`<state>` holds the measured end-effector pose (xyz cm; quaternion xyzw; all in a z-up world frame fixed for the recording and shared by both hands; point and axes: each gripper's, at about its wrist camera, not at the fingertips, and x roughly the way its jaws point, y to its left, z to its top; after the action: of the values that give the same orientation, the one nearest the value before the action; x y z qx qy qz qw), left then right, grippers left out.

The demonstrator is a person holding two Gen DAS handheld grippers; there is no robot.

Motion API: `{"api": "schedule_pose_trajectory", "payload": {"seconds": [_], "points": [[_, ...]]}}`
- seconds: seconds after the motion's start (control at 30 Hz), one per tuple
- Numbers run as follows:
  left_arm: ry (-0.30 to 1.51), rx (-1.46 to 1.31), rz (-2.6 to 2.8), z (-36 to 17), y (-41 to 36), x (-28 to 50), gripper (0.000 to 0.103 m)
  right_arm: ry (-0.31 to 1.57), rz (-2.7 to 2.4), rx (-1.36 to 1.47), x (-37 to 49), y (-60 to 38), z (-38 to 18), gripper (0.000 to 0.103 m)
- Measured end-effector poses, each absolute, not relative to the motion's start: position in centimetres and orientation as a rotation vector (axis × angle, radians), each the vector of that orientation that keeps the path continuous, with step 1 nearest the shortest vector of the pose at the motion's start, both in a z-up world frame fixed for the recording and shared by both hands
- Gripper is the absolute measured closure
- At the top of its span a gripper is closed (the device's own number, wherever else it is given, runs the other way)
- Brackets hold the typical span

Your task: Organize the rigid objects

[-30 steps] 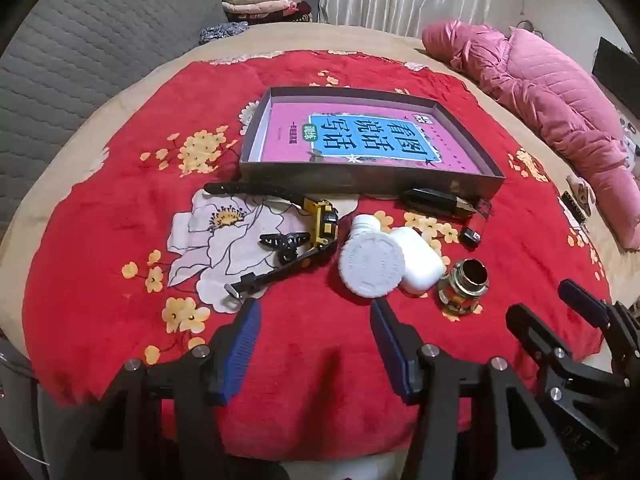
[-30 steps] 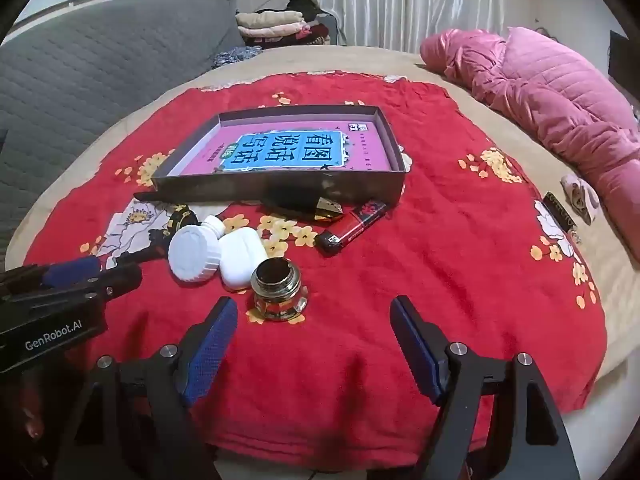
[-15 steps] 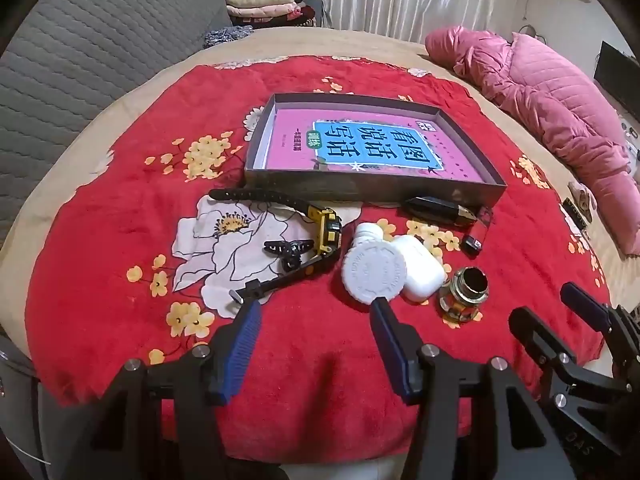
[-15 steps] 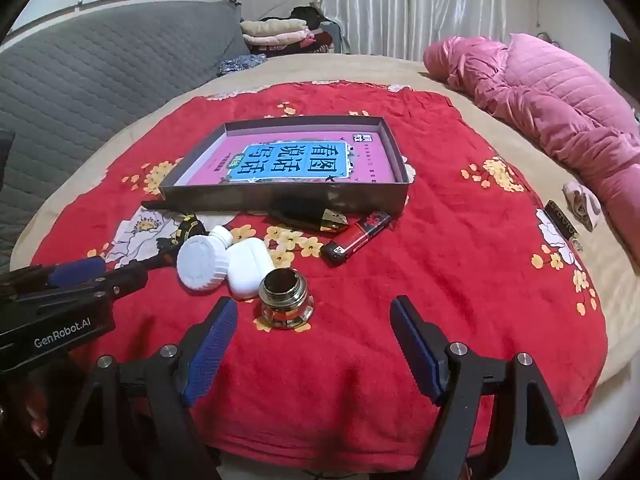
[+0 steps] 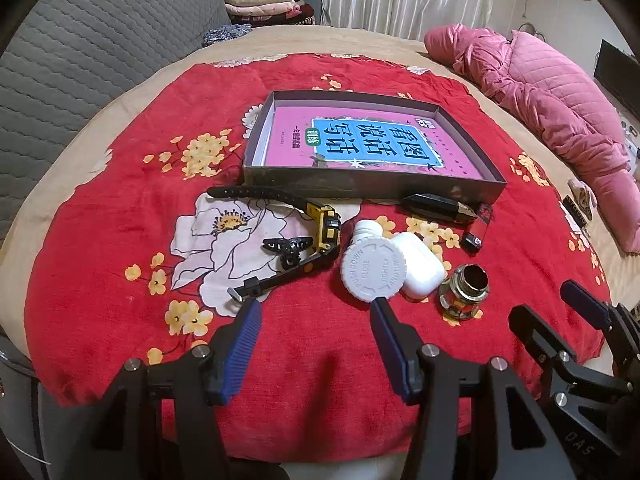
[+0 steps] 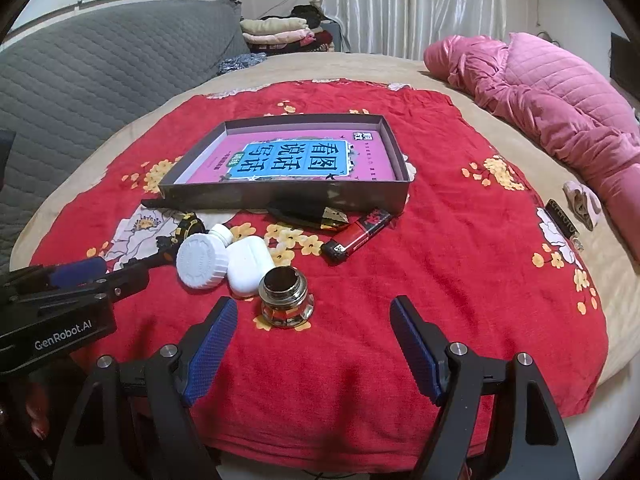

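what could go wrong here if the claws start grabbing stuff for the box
The white bottle and white earbud case touch, so closing on one may knock the other. The metal fitting stands upright on soft red cloth and could tip. The lighter and black clip lie against the box wall, leaving little finger room.

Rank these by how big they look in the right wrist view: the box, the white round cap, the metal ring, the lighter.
1. box, by far.
2. white round cap.
3. metal ring and lighter: look alike, and the ring sits nearer the camera, so unranked.
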<state>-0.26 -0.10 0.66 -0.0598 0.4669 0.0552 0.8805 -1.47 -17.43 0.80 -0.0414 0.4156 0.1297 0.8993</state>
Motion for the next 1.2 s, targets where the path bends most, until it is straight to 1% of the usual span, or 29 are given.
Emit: {"api": "schedule_pose_trajectory", "payload": {"seconds": [1.2], "points": [[0.97, -0.118, 0.12, 0.59, 0.16, 0.03, 0.047, 0.85, 0.271, -0.089, -1.37, -17.37, 1.05, 0.024]]}}
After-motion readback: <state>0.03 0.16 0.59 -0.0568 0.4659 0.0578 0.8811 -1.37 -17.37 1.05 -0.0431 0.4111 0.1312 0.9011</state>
